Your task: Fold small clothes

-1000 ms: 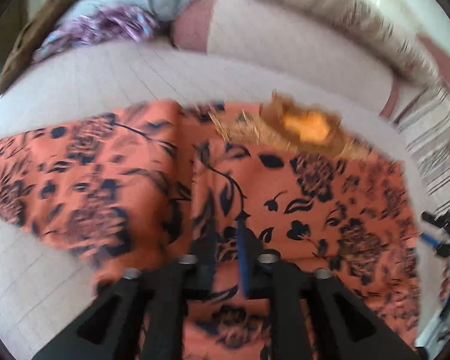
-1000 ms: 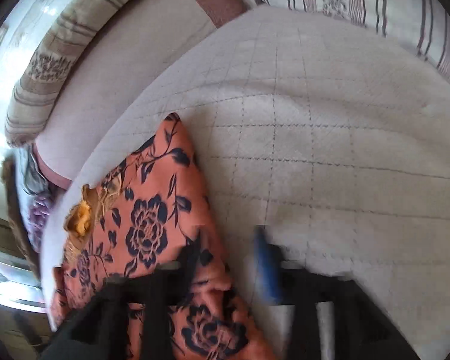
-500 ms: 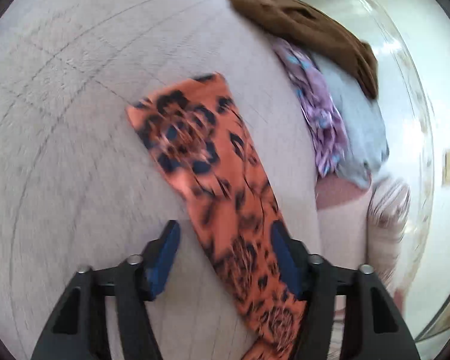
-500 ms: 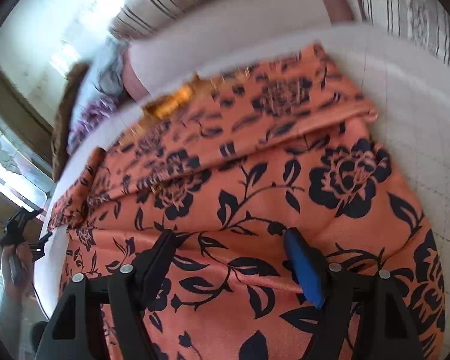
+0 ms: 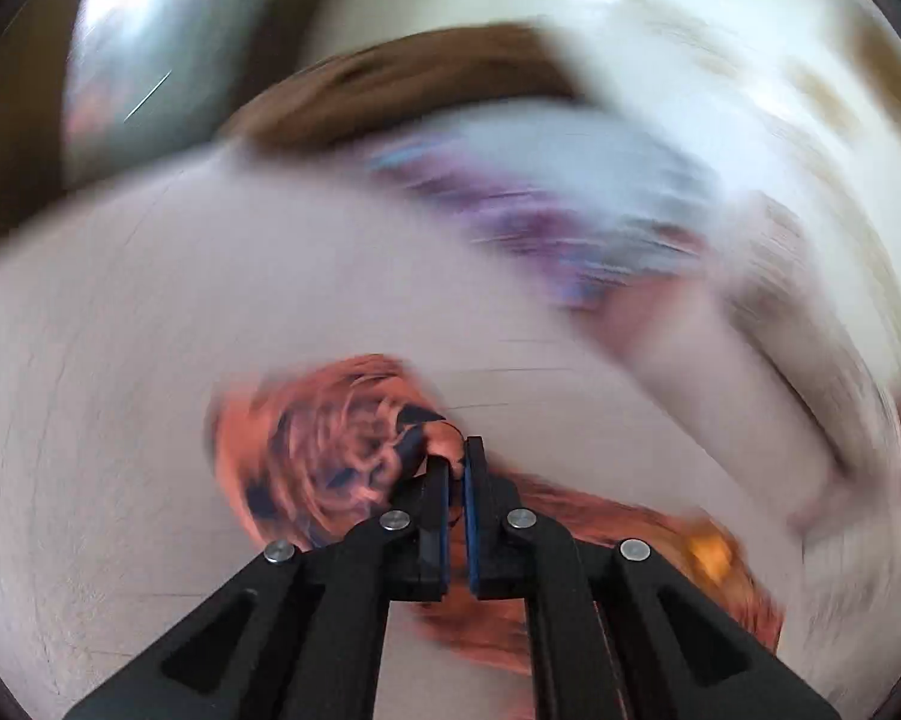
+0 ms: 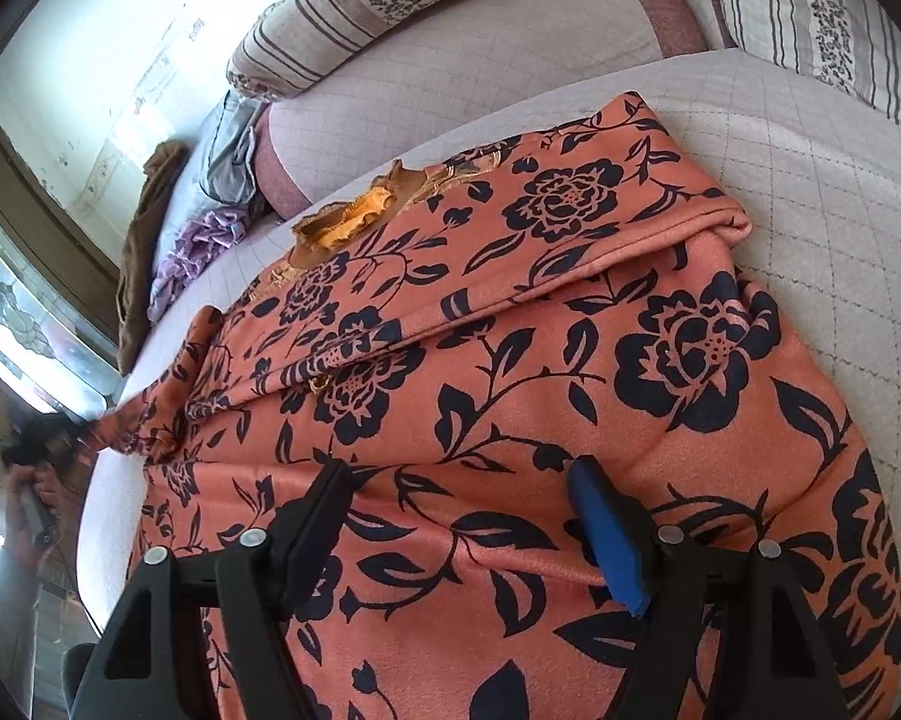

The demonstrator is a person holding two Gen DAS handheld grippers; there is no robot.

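Since half second ago, our left hand-held gripper (image 5: 457,450) went from spread to clamped on sleeve end of orange floral garment (image 6: 510,360), lifting it for fold. Right hand-held gripper (image 6: 462,480) hovered apart above garment, spread on quilted bed (image 6: 810,180), ready to pin cloth.

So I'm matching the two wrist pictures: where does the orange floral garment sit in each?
Left wrist: orange floral garment blurred at lower centre, pinched by the left gripper.
Right wrist: it fills the centre and bottom, under the open right gripper.
Shared landmark: purple cloth.
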